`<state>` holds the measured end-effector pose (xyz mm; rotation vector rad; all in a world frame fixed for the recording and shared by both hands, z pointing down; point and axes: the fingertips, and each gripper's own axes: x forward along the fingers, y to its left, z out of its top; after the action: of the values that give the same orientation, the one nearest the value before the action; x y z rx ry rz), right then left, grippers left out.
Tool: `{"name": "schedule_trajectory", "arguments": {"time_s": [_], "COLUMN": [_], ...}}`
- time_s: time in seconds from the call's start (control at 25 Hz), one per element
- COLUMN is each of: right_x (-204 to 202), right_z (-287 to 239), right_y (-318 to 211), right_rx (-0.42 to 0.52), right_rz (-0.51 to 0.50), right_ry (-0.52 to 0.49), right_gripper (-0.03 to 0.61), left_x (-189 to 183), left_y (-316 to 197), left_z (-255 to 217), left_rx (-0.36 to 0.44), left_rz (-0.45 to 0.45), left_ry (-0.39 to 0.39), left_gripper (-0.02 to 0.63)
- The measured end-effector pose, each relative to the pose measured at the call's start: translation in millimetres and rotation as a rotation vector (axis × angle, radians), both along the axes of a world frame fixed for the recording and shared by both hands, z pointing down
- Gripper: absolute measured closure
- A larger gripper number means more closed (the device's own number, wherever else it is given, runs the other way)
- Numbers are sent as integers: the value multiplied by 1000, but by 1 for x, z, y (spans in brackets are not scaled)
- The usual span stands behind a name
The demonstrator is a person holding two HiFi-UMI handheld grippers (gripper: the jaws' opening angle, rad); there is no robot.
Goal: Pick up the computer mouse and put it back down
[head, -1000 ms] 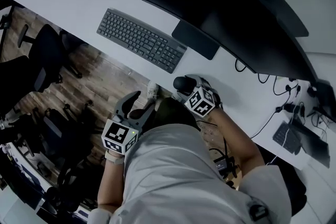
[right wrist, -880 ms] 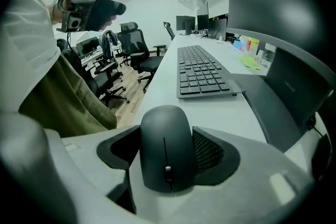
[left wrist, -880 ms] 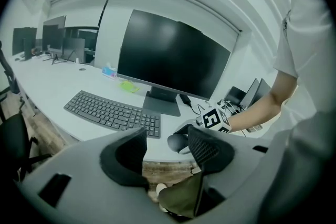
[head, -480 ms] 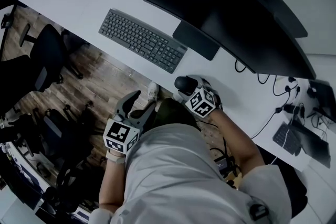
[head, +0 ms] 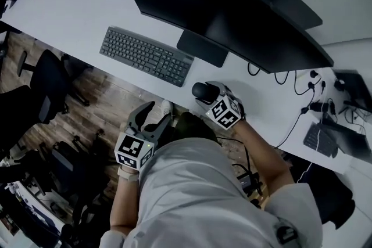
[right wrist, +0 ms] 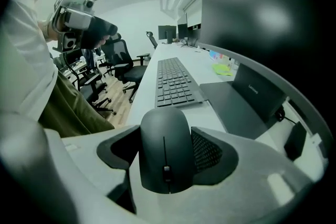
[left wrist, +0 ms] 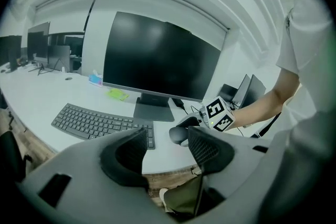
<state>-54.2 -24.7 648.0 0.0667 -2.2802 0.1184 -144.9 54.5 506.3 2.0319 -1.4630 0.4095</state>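
Note:
A dark grey computer mouse [right wrist: 164, 144] sits between the jaws of my right gripper [right wrist: 166, 153], which is shut on its sides. From the head view the mouse [head: 201, 90] is at the near edge of the white desk [head: 70, 14], just right of the keyboard, with the right gripper [head: 207, 93] behind it. Whether the mouse touches the desk I cannot tell. My left gripper [head: 157, 114] hangs open over the floor, short of the desk edge, and holds nothing. The left gripper view shows its jaws [left wrist: 167, 147] spread, with the mouse [left wrist: 178, 135] beyond them.
A dark keyboard [head: 145, 56] lies left of the mouse. A wide curved monitor [head: 221, 9] on a flat stand [head: 201, 48] fills the back of the desk. Cables [head: 302, 90] and dark devices [head: 328, 139] lie at the right. Office chairs [head: 49, 81] stand on the wooden floor.
The head view has shifted, so more of the desk's far side shows. My right gripper stays shut on the mouse near the desk edge. The left gripper has barely moved.

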Motion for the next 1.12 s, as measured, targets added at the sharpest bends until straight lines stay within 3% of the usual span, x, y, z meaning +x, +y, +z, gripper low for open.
{"name": "schedule_trajectory", "arguments": {"time_s": [0.56,0.84,1.12], "right_x": [44,72,101], "right_z": [-106,-159,-202], "right_y": [-38,-38,-26], "right_rx": [87,164,213], "right_rz": [326,464,606], "right_ry": [-167,-252,-345], "right_gripper": [282,282,282], "left_x": [27,47,70], "left_y": [-52,-77,-95], "left_z": [-16,-39,-56], "left_rx": [92,159,222], "left_rz": [217,309,415], "left_ry": [39,106,125], "left_gripper": [383,383,383]}}
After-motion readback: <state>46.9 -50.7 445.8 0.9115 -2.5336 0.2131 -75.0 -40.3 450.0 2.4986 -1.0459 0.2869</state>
